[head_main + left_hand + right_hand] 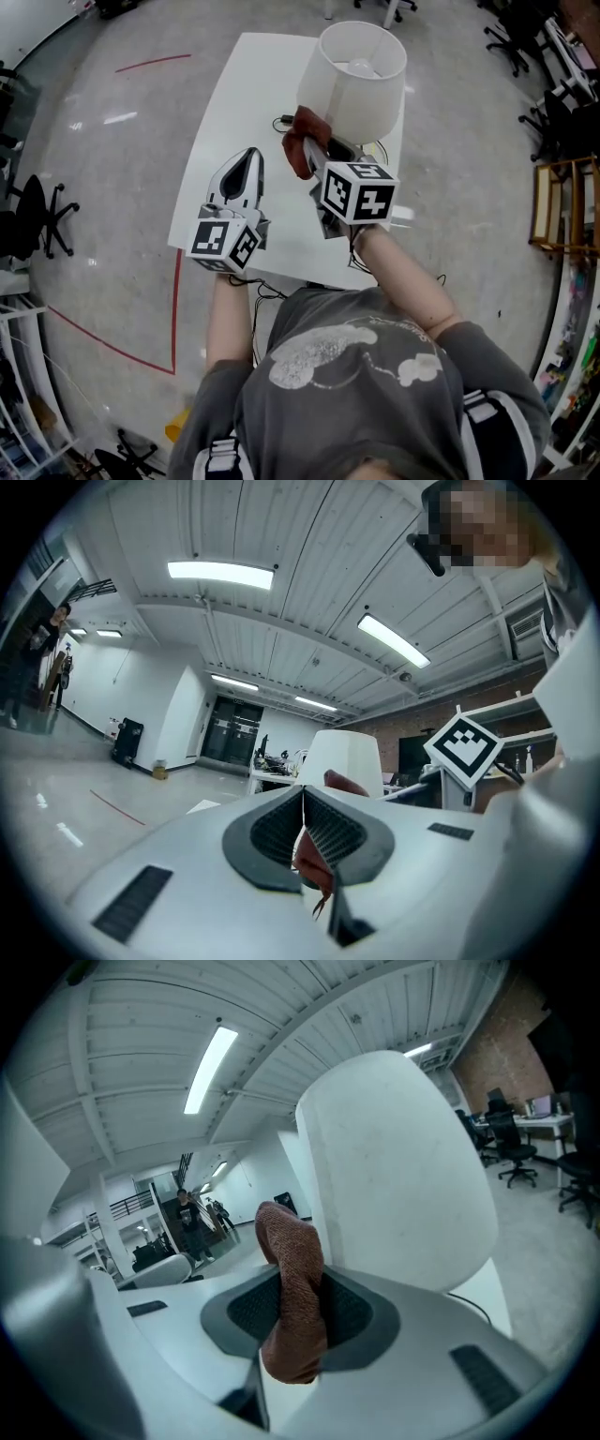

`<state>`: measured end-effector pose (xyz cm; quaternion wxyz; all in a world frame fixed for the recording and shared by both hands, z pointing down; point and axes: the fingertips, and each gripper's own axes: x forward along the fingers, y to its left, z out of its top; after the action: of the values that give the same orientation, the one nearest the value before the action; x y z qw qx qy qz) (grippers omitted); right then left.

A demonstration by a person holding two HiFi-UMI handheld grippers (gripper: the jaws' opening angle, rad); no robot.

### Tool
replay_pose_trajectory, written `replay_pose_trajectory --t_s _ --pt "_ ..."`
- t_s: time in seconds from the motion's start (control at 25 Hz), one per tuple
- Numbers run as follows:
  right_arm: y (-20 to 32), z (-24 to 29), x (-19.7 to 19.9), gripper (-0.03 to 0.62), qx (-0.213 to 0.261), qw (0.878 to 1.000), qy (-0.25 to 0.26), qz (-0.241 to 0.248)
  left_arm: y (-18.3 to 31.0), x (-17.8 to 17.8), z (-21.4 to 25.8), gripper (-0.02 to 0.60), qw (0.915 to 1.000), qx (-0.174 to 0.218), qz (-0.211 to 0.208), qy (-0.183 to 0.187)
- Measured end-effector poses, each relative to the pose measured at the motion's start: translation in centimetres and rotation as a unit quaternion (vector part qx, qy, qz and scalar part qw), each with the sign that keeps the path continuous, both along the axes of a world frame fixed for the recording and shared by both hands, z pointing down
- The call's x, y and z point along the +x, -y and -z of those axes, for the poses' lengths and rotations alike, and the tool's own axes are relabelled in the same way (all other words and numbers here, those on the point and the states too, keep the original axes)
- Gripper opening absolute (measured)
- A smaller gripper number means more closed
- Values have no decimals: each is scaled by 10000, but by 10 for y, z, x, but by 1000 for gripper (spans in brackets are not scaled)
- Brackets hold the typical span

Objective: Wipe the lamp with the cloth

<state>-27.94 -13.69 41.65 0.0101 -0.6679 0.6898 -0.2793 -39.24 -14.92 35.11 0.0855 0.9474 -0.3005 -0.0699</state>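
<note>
My right gripper (pixel 312 155) pinches the cloth (pixel 298 150) just beside the lamp (pixel 361 80). My left gripper (pixel 248 164) is squeezed closed, empty. Next I should rub the lamp.

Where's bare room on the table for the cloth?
The table is bare on its left half, far corner down to the left gripper. Crowded on the right: lamp, cable, and the right gripper holding the cloth.
</note>
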Motion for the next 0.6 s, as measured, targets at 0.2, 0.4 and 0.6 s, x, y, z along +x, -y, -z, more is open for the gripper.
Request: replay_pose_trajectory --t_s 0.2,0.4,0.6 --pt "-20 -11 0 100 -99 9996 49 253 -11 1 -10 8 9998 -89 143 113" --pt "-36 21 4 100 327 9969 -1 718 -21 8 -2 8 9992 -25 394 82" --pt "-48 76 22 100 945 9881 -35 1215 -43 22 35 8 9972 283 680 -114"
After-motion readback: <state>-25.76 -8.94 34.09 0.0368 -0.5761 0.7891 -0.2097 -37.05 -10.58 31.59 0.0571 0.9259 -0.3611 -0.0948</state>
